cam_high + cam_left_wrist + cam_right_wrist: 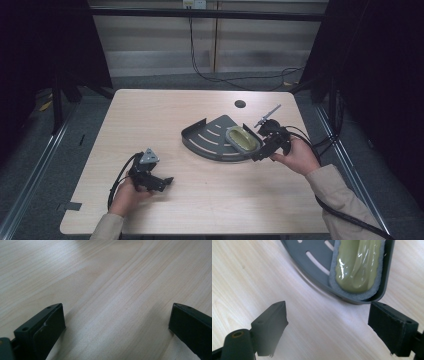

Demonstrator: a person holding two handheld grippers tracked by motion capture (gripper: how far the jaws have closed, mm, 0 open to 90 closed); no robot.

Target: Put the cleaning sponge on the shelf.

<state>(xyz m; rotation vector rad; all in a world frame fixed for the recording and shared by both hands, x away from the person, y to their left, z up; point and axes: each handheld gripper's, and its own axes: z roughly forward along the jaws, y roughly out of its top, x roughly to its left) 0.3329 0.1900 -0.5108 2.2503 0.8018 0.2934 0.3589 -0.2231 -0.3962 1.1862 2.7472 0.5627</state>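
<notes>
Right gripper [261, 151] jaws apart, just beside grey slotted tray [210, 140] at right centre of surface [150, 115]; green wrapped sponge [243, 139] lies in it. Tray likely light, stiff; grip raised rim. Left gripper [162, 182] idle, jaws apart.

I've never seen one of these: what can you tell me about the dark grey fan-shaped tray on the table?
The dark grey fan-shaped slotted tray looks like plastic, with a raised rim and curved slits in its floor. It lies flat on the pale wooden table. An olive-green glossy oval piece on a grey pad sits in its right corner. The right tongs, open, hover beside it.
</notes>
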